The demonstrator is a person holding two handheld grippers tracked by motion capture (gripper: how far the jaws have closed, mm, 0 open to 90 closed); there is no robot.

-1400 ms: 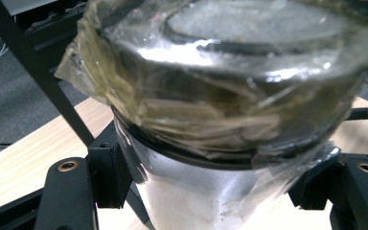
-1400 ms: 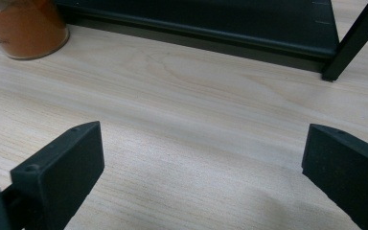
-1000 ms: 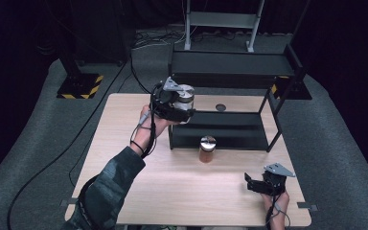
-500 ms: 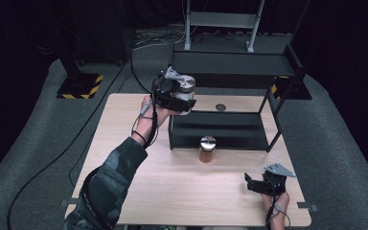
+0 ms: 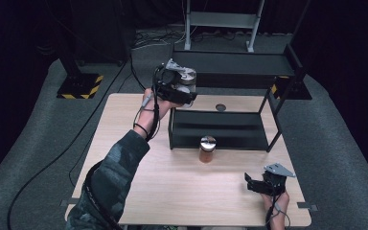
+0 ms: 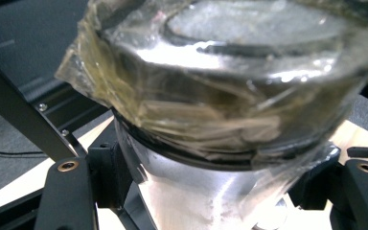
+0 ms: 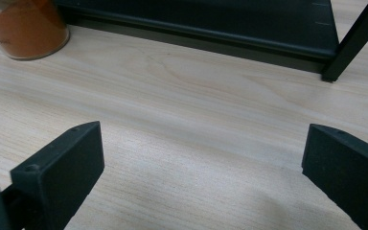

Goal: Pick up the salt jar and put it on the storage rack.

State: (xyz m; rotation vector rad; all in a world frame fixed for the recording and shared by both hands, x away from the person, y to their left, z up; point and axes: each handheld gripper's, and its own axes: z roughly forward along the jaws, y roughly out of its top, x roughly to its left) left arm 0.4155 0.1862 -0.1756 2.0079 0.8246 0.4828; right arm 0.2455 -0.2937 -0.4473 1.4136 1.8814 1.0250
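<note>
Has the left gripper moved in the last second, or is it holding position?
Yes. Against the black shelf rack, the left gripper, shut on a clear jar, has travelled up and away from the person, toward the rack's top shelf.

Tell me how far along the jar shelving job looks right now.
Nothing sits on the black shelf rack yet. In hand: the left tool grips a clear silver-lidded jar, raised beside the rack's top shelf. Left: the orange jar stands on the table, and the right tool rests open.
</note>
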